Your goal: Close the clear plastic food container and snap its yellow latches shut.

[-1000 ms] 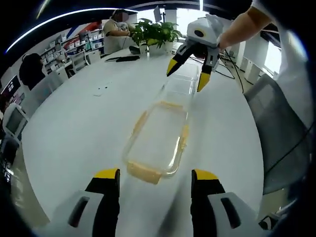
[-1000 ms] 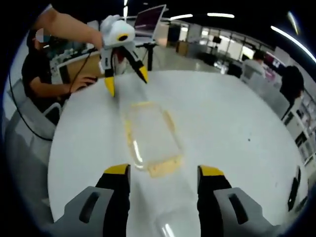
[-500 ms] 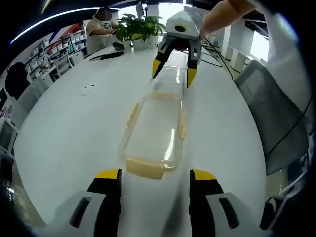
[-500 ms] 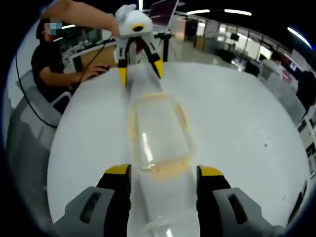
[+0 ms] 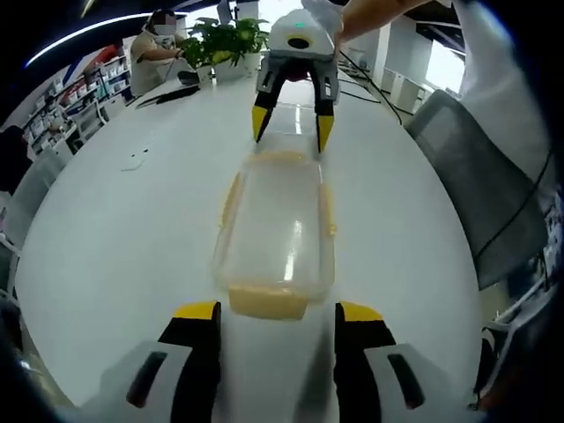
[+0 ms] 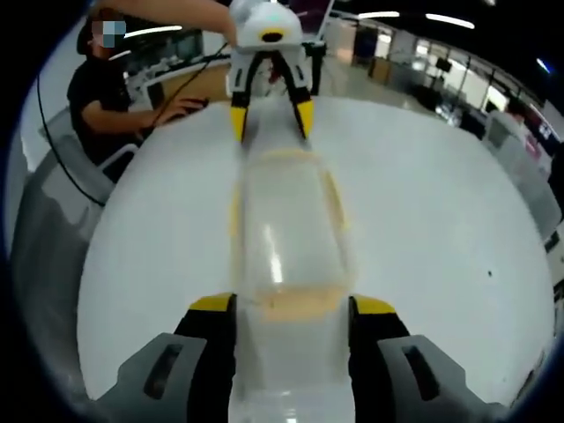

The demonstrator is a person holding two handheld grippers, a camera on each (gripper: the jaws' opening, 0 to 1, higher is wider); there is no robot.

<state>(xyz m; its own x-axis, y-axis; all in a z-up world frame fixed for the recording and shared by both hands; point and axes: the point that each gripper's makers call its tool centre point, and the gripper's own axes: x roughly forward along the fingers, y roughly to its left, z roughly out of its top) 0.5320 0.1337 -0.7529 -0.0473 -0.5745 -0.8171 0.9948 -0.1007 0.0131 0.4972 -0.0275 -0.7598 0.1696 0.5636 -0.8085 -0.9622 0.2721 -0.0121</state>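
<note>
The clear rectangular plastic food container with yellow latches (image 5: 278, 233) lies lengthwise on the round white table (image 5: 115, 229), and the left gripper (image 5: 275, 317) and right gripper (image 6: 291, 310), jaws spread and holding nothing, face its 2 ends, apparently lining up for the end latches.

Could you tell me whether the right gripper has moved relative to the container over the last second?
Yes. The right gripper has swung from off the container's far corner to straddle its far end squarely, jaws open.

left gripper (image 5: 275, 310): jaws spread | right gripper (image 6: 291, 304): jaws spread
</note>
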